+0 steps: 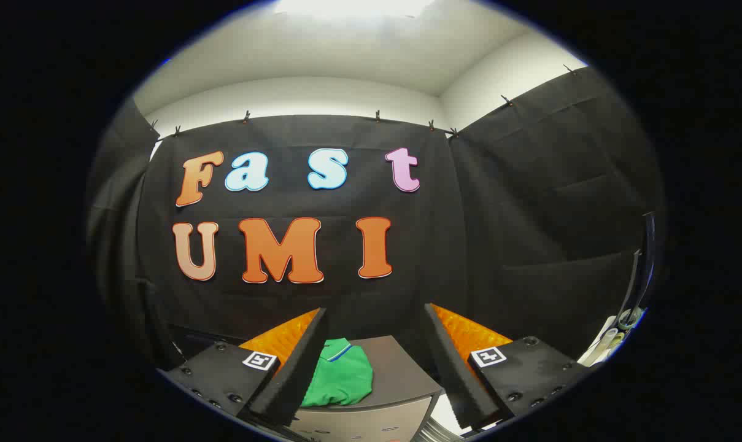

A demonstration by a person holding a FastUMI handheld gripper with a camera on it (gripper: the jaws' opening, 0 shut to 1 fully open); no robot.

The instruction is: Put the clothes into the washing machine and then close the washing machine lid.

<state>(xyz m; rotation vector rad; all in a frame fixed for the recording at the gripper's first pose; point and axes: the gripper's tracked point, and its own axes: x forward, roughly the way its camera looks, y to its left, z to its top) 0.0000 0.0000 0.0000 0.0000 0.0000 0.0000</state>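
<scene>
Between my two fingers, low and just ahead, lies the green garment (340,376), folded, with a collar edge showing a blue-and-white trim. It sits on top of a grey cabinet (401,374), toward its left side, partly hidden behind my left finger. My gripper (377,362) is spread wide, holding nothing; neither finger touches the cloth, and the garment looks well below the tips.

Task status, as I judge it: barely begun. Garment not grasped, not lifted, not in any machine. At the far right, past my right finger, I see a curved dark-rimmed clear piece (637,282) standing up over something pale; could be the washer's raised lid, but it is too squeezed at the fisheye edge to tell. A ribbed metallic bit (435,433) shows low between my fingers, right of the cabinet; unclear what it is.

Left to do: drop down onto the garment, close on it, carry it to the washer, release inside, then shut the lid. All of that pending.
</scene>
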